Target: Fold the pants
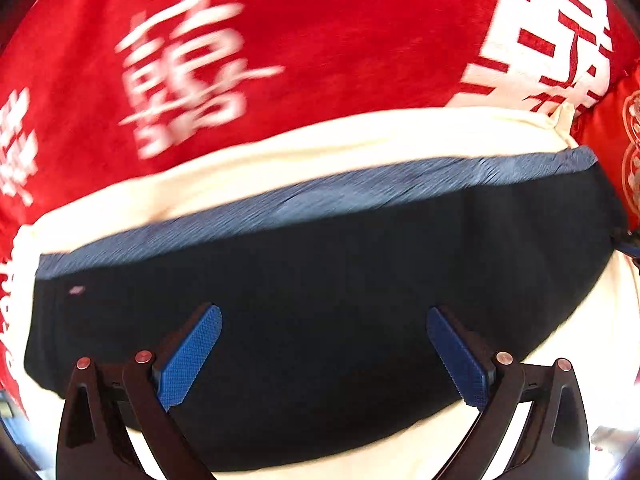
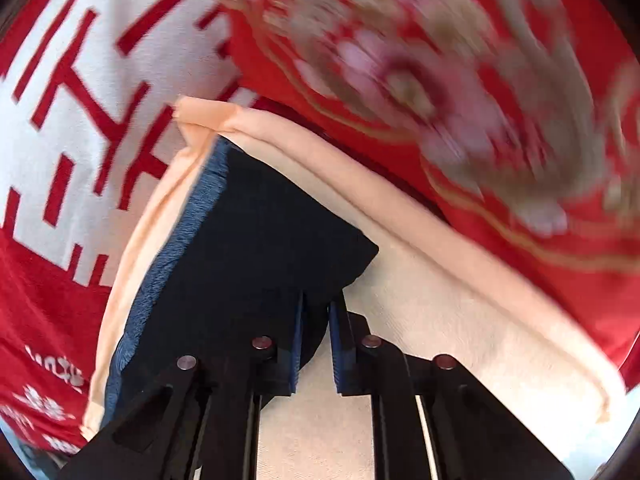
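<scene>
my left hand-held gripper (image 1: 324, 354) is spread wide, its two blue pads apart with nothing between them, hovering over the dark navy pants (image 1: 320, 300), which fill the middle of my left wrist view as a broad folded band. a ribbed blue waistband (image 1: 320, 196) runs along the pants' edge toward 12 o'clock. the pants lie on a cream cloth (image 1: 280, 156) that shows past the waistband and again toward 4 o'clock, and beyond it, from 9 through 1 o'clock, spreads a red blanket (image 1: 340, 40) with large white characters (blurred in this view). my right hand-held gripper (image 2: 316, 312) has its blue pads drawn close together and pinches an edge of the pants (image 2: 248, 248) between them, at the garment's corner nearest 5 o'clock. in the right wrist view the waistband (image 2: 168, 248) runs along the pants toward 9 o'clock, the cream cloth (image 2: 440, 300) lies under and around them, and a red flowered fabric (image 2: 480, 100), blurred, covers the view from 12 to 3 o'clock.
</scene>
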`<state>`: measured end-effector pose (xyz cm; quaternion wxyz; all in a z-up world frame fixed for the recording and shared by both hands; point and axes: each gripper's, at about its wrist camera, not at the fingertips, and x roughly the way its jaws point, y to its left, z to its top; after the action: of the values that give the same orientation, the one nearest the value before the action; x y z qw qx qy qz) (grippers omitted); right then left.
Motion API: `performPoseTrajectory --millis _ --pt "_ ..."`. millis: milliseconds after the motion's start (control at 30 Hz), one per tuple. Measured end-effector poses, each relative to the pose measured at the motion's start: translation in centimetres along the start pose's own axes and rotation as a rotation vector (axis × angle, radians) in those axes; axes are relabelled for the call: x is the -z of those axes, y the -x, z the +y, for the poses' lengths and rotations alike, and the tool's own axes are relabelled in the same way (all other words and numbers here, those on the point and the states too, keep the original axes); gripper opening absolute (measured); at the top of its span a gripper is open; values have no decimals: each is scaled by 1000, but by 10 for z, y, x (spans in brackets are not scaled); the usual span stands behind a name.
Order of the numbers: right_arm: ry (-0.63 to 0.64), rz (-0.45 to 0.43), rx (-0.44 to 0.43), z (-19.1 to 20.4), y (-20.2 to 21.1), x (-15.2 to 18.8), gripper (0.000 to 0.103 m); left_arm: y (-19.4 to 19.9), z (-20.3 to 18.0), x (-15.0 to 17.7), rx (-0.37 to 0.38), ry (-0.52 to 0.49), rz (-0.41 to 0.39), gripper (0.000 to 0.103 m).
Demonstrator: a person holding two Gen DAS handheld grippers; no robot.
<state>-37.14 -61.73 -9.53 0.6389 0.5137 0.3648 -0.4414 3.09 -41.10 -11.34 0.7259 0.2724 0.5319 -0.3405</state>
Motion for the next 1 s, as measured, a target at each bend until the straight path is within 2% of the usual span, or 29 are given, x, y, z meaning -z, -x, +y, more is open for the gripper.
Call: performPoseTrajectory --millis 67,100,133,200,300,367,433,467,533,633,833,1000 --pt "230 -63 -17 34 12 -4 14 -17 -20 -6 -19 -6 -1 103" --pt "310 -67 -31 44 14 -7 14 -26 -35 -8 -40 -17 24 103" --pt "337 -50 -40 46 13 -10 19 -35 -51 -12 -67 -26 60 103" --pt "280 -19 -56 29 16 -12 25 -38 -55 -10 -86 10 34 103" --pt "93 -7 -69 -19 22 2 25 -37 -57 -10 -88 9 49 103" --pt "9 34 -76 -42 13 12 25 -35 -56 -9 -96 2 51 103" --pt "-61 38 -132 -50 2 20 26 -36 -64 -10 -120 -33 44 103" --pt "-77 19 -161 -52 4 21 27 -33 -67 -14 -131 -50 39 103" --pt "-92 20 -239 -47 1 14 45 -35 -77 -16 -148 -66 34 103" --pt "-81 21 -267 -34 -3 12 52 -30 -83 -18 -152 -52 41 103" --pt "-143 45 -328 -29 -11 5 54 -32 -80 -16 -154 -36 42 103" --pt "-179 72 -366 -42 -7 22 60 -45 -63 -11 -142 -21 43 103"
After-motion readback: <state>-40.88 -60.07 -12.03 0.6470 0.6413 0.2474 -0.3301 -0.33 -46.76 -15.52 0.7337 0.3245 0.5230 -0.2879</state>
